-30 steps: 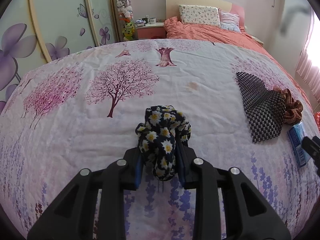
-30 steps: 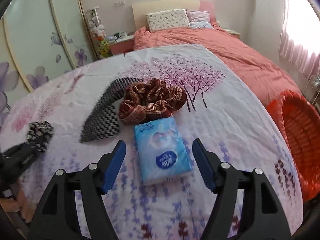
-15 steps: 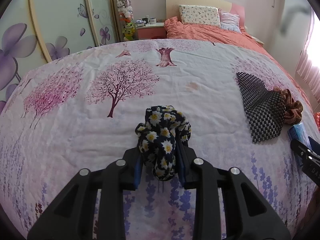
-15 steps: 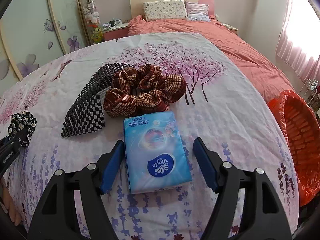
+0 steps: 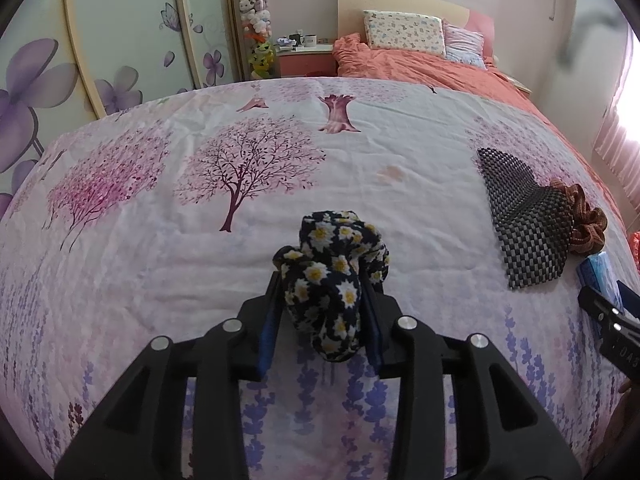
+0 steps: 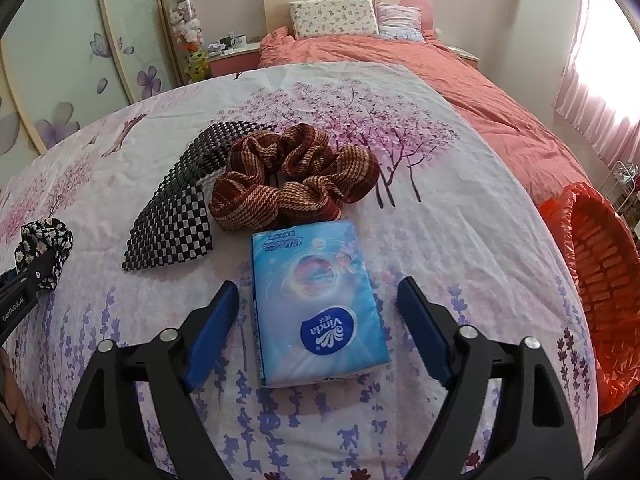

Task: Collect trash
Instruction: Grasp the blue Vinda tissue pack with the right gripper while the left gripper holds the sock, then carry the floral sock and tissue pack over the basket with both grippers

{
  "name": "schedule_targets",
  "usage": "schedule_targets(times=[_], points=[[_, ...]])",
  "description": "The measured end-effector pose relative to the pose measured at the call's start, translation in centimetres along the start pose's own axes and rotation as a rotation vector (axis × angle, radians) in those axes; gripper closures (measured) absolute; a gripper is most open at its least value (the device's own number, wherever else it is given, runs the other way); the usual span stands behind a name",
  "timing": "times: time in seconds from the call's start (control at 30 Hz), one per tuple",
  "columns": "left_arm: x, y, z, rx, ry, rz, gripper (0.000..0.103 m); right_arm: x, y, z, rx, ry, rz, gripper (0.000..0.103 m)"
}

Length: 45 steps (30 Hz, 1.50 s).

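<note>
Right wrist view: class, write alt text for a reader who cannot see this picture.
The open right gripper straddles a blue tissue pack lying on a floral bedspread, jaws not touching it. Beyond the pack lie a red-brown scrunchie and a black checked mat; an orange-lined basket stands at right.

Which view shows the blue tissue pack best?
The right wrist view. The tissue pack lies flat, whole and unobstructed between the open right gripper's fingers, logo readable. The left wrist view catches only a sliver of it at the far right edge, behind the right gripper.
</note>
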State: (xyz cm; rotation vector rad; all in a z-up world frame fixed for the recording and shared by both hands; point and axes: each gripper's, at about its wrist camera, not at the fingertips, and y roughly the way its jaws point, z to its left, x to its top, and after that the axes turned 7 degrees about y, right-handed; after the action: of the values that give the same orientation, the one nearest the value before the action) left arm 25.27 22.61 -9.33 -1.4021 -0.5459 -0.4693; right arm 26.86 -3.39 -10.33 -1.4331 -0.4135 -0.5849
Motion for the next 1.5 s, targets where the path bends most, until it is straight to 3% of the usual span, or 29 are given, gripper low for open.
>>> schedule_targets(times=[0.13,0.2,0.3,0.4,0.53,0.93,1.27,1.5], points=[[0.0,-0.1,0.2,-0.011,-0.007,-0.003,0.065,0.0,-0.1,-0.1,0.003,0.005,-0.004,0.022],[0.1,-0.1,0.1,-0.013,0.000,-0.004,0.066,-0.1,-0.4,-0.5,0.001,0.016,-0.015,0.036],[0.1,-0.2,-0.2,-0.008,0.015,-0.008,0.068,-0.2,-0.7,-0.7,0.018,-0.012,-0.022,0.049],[0.1,-0.5,-0.6,-0.024,0.033,-0.022,0.080,-0.4,-1.0,-1.0,0.029,-0.023,-0.026,0.051],[-0.1,-1.2,-1.1,-0.026,0.049,-0.045,0.085,-0.8,-1.8,-2.0,0.047,-0.019,-0.036,0.052],[0.7,-6.3,-3.4,-0.061,0.058,-0.128,0.086,-0.5,-6.4,-6.6,0.074,0.047,-0.144,0.052],[2.2,-12.8,-9.9,-0.162,0.113,-0.223,0.086,1.0,-13.4,-11.6,0.075,0.108,-0.352,0.052],[3.1,-16.4,-16.2,-0.247,0.184,-0.285,0.086,1.7,-16.8,-15.2,0.036,0.152,-0.443,0.052]])
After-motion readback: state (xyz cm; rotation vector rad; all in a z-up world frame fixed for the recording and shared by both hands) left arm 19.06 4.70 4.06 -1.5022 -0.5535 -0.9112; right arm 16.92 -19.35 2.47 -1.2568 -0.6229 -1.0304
